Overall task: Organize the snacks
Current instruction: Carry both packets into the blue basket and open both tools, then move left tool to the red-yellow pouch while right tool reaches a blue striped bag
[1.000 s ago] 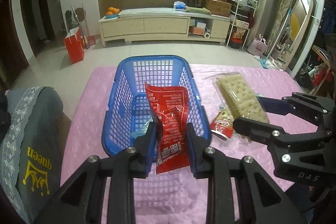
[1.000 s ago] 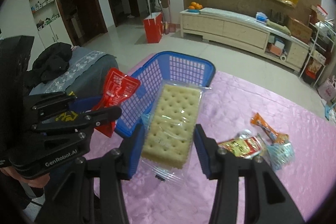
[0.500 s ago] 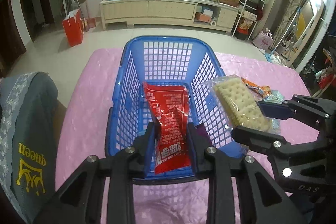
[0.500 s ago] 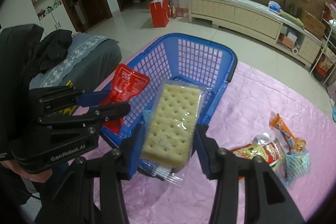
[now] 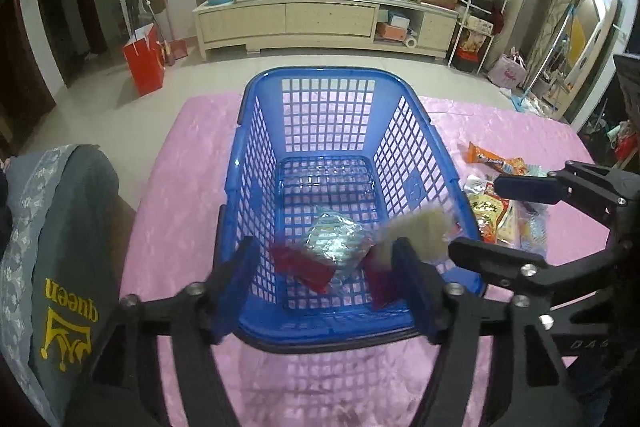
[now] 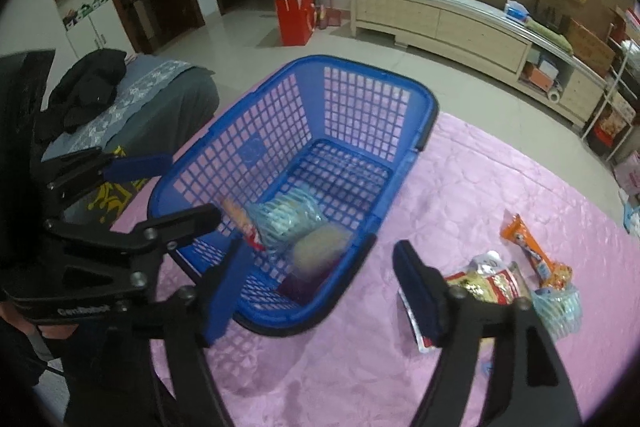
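- Left wrist view: we find the left gripper (image 5: 326, 279) with its jaws spread over the near end of the blue basket (image 5: 416, 151); they have just been opening, and nothing is pinched between them.
- Inside the basket we note a clear packet (image 5: 338, 239) on the floor, a red packet (image 5: 300, 265) blurred just beside it, and the cracker pack (image 5: 416, 227), also blurred, at the right wall near the rim. We cannot tell whether these two rest or are in mid-air.
- This view alone shows the grey cushion (image 5: 64, 267) with yellow lettering at the left edge of the pink table cover (image 5: 192, 163).
- The right gripper (image 5: 508, 223) enters from the right; loose snacks behind it are partly hidden by its fingers.
- Right wrist view: the right gripper (image 6: 382, 279) stands with jaws apart over the basket's (image 6: 348, 67) near corner; they have just been opening, and they hold nothing.
- Here the cracker pack (image 6: 320, 247) is a pale blur within the basket, next to the clear packet (image 6: 284, 219); the red packet (image 6: 250, 233) shows only as a sliver.
- This view alone shows the remaining snacks plainly on the cover (image 6: 500, 179), well apart from the basket: an orange bar (image 6: 528, 247), a yellow-red packet (image 6: 484, 283) and a small clear-blue packet (image 6: 558, 311).
- The left gripper (image 6: 160, 187) appears at the left, fingers spread at the basket's side.
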Available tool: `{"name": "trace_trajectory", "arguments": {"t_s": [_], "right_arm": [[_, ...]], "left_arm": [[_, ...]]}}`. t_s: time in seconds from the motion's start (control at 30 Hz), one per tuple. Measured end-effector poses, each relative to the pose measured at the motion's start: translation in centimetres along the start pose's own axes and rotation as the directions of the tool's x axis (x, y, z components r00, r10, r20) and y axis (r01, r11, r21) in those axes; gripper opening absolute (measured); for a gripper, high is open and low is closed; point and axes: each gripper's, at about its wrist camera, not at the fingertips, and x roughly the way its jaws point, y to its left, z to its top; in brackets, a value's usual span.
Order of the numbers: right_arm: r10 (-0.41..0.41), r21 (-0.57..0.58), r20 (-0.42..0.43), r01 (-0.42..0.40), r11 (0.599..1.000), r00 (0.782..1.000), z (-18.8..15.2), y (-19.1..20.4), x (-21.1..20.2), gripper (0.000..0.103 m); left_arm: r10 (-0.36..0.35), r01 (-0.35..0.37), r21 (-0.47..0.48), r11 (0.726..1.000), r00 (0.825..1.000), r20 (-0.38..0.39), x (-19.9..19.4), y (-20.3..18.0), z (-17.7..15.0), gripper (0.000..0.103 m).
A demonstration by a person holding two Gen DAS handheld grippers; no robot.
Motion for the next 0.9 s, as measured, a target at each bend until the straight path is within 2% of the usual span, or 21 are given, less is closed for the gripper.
{"name": "trace_trajectory", "arguments": {"t_s": [0.1, 0.17, 0.47, 0.7, 0.9], "right_arm": [[-0.013, 0.013, 0.019, 0.012, 1.000, 1.000, -0.3, -0.5, -1.5, 0.080], [-0.026, 0.024, 0.037, 0.025, 0.999, 0.999, -0.6, -1.1, -2.8, 0.080], [-0.096, 0.080, 0.073, 0.090, 0.993, 0.993, -3.3, -4.8, -8.4, 0.081], [-0.157, 0.156, 0.052, 0.147, 0.977, 0.986, -6.0, -8.5, -10.1, 0.081], [-0.176, 0.215, 0.020, 0.168, 0.962, 0.984, -8.5, -11.5, -10.1, 0.080]], "left_arm": [[-0.009, 0.009, 0.005, 1.000, 1.000, 0.016, -1.1, -0.5, -0.1, 0.072], [-0.012, 0.012, 0.022, 1.000, 1.000, 0.026, -2.0, -1.3, -0.2, 0.077], [-0.064, 0.056, 0.095, 0.994, 0.995, 0.083, -5.2, -7.1, 0.5, 0.081], [-0.104, 0.090, 0.162, 0.983, 0.991, 0.080, -4.9, -12.5, 0.7, 0.081], [-0.133, 0.121, 0.215, 0.969, 0.990, 0.043, -2.7, -16.6, 0.2, 0.081]]}}
